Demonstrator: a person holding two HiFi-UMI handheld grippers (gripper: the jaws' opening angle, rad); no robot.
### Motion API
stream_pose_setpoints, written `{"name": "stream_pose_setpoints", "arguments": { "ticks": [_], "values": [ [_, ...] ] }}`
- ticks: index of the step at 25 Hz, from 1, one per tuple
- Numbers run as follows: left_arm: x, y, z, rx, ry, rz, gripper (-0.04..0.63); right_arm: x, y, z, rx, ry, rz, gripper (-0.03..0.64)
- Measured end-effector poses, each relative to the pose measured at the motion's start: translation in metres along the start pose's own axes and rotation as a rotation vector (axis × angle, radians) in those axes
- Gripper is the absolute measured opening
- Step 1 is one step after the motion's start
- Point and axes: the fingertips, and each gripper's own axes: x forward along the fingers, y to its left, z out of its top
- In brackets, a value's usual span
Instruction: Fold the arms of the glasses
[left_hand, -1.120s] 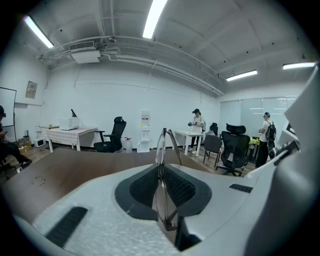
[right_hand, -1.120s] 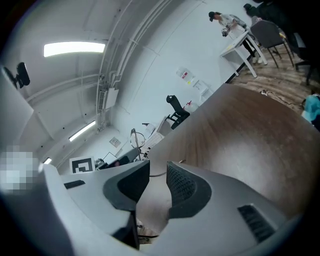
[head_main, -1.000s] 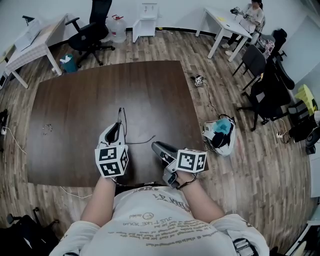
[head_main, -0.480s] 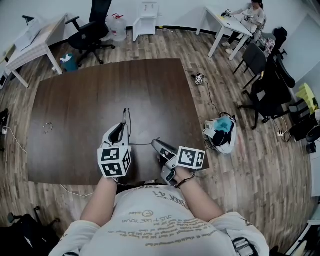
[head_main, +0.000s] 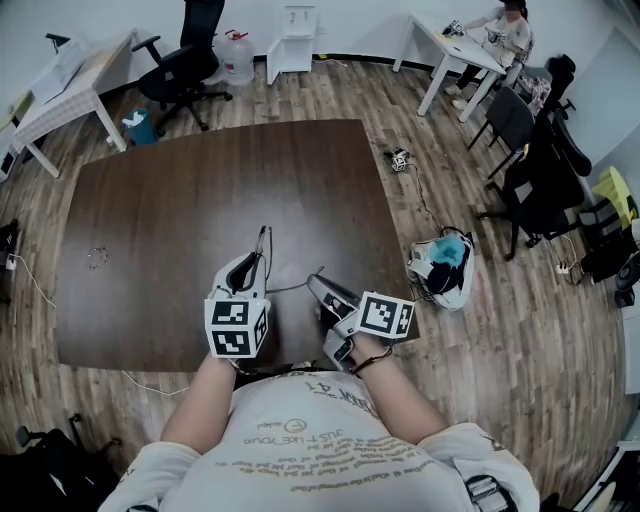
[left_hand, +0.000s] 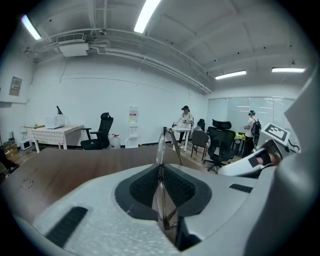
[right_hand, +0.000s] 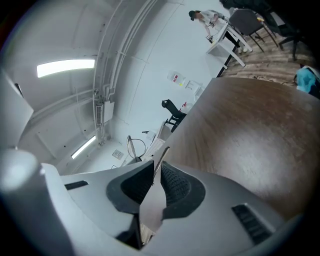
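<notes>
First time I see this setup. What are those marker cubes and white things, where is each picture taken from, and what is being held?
No robot here: a person holds hand-operated tongs in each hand; the marker cubes are parts of them. The head view comes from a camera on the person's head, looking down at a dark table. The two gripper views come from cameras riding on the tongs, looking along their jaws. The left tongs are shut on the front of a pair of glasses, seen edge-on in the left gripper view. The right tongs have just been closing, and one arm of the glasses is pinched between them. A small item lies at the table's left, too small to identify.
</notes>
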Motion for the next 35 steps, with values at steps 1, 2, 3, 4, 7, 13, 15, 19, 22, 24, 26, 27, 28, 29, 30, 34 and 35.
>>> {"name": "stream_pose_setpoints", "arguments": {
  "ticks": [1, 2, 3, 4, 7, 13, 15, 19, 22, 24, 26, 27, 28, 29, 30, 34, 35],
  "values": [
    [0.001, -0.004, -0.001, 0.016, 0.004, -0.008, 0.048, 0.0, 0.001, 0.004, -0.002, -0.006, 0.002, 0.054],
    [0.002, -0.007, -0.001, 0.032, 0.007, -0.015, 0.048, 0.0, 0.003, 0.007, -0.006, -0.012, 0.004, 0.051],
    [0.002, -0.01, -0.001, 0.048, 0.009, -0.021, 0.048, 0.001, 0.005, 0.01, -0.012, -0.017, 0.006, 0.046],
    [0.002, -0.012, -0.002, 0.062, 0.012, -0.027, 0.048, 0.002, 0.008, 0.013, -0.02, -0.021, 0.007, 0.044],
    [0.002, -0.016, -0.003, 0.099, 0.02, -0.038, 0.048, 0.006, 0.015, 0.016, -0.048, -0.025, 0.008, 0.04],
    [0.004, -0.019, -0.008, 0.115, 0.041, -0.065, 0.048, 0.011, 0.027, 0.017, -0.107, -0.014, 0.008, 0.037],
    [0.005, -0.022, -0.01, 0.121, 0.046, -0.079, 0.048, 0.012, 0.032, 0.018, -0.142, -0.013, 0.008, 0.037],
    [0.007, -0.031, -0.013, 0.158, 0.058, -0.101, 0.048, 0.014, 0.032, 0.02, -0.165, -0.016, 0.005, 0.032],
    [0.009, -0.036, -0.013, 0.19, 0.061, -0.109, 0.044, 0.014, 0.031, 0.023, -0.16, -0.017, 0.003, 0.031],
    [0.01, -0.037, -0.012, 0.201, 0.061, -0.112, 0.044, 0.016, 0.033, 0.023, -0.157, -0.016, 0.007, 0.029],
    [0.01, -0.037, -0.012, 0.205, 0.063, -0.115, 0.044, 0.018, 0.035, 0.024, -0.151, -0.016, 0.011, 0.029],
    [0.011, -0.037, -0.013, 0.207, 0.064, -0.118, 0.044, 0.019, 0.035, 0.024, -0.151, -0.017, 0.013, 0.029],
    [0.011, -0.038, -0.013, 0.211, 0.065, -0.119, 0.044, 0.02, 0.036, 0.024, -0.152, -0.017, 0.016, 0.029],
    [0.012, -0.038, -0.014, 0.215, 0.066, -0.121, 0.044, 0.02, 0.036, 0.024, -0.153, -0.018, 0.017, 0.029],
    [0.012, -0.039, -0.014, 0.219, 0.067, -0.121, 0.044, 0.02, 0.035, 0.024, -0.154, -0.018, 0.017, 0.029],
    [0.014, -0.042, -0.019, 0.218, 0.075, -0.124, 0.044, 0.021, 0.036, 0.026, -0.148, -0.019, 0.025, 0.029],
    [0.014, -0.044, -0.02, 0.217, 0.079, -0.126, 0.044, 0.021, 0.036, 0.026, -0.149, -0.02, 0.025, 0.029]
  ]
}}
